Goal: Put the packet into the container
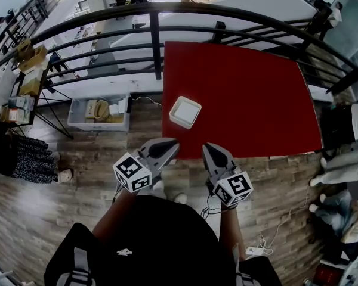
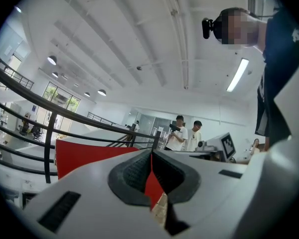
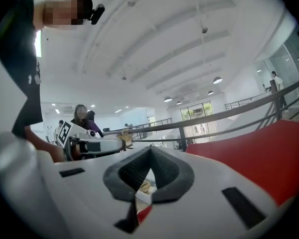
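container (image 1: 185, 112) interior unclear, maybe empty | left tool (image 1: 173, 142), right tool (image 1: 206, 148) closed

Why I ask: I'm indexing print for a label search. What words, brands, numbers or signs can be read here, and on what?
No readable words or numbers anywhere.
Left marker cube: black-and-white square pattern, no letters.
Right marker cube: the same.
Small white shirt mark: too small to read.
White container: no print visible.
Boxes in the floor bin: too small to read.

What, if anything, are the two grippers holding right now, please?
Nothing is held: the left gripper and the right gripper are both shut, with nothing between their fingers.
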`<state>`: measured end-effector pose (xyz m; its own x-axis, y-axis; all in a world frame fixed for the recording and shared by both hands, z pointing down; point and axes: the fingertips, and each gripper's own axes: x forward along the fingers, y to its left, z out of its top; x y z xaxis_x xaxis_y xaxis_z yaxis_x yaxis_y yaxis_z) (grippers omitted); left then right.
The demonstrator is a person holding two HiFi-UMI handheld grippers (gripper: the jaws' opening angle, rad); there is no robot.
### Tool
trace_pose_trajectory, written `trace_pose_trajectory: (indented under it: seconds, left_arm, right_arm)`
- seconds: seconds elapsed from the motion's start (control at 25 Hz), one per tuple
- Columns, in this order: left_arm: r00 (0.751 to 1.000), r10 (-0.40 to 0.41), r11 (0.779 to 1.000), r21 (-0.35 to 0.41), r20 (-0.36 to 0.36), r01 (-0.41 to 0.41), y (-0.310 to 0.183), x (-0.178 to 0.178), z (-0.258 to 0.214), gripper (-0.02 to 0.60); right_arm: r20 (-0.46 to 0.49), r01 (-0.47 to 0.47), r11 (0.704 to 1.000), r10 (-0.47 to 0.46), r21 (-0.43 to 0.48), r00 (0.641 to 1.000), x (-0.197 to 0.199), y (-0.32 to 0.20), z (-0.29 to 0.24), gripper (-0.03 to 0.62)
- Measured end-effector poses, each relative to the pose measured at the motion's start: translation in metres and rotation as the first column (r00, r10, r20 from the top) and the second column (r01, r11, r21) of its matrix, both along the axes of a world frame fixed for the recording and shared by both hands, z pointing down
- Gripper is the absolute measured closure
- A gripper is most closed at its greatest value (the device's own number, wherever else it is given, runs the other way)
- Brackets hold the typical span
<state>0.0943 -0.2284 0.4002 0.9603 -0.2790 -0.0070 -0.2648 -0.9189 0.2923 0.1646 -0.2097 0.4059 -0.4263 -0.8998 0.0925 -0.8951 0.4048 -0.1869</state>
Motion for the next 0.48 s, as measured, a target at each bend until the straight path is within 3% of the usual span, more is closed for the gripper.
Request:
trace_pose_trajectory:
  seconds: [0.48]
  left_arm:
    - [1.0, -0.003, 1.0, 0.011, 0.018, 0.003, -0.0005, 0.007, 0.0024, 0.568]
  right_arm:
    - [-0.017, 0.003, 1.0, -0.003, 0.009, 1.0, 0.0031, -0.0016, -0.0022, 0.574]
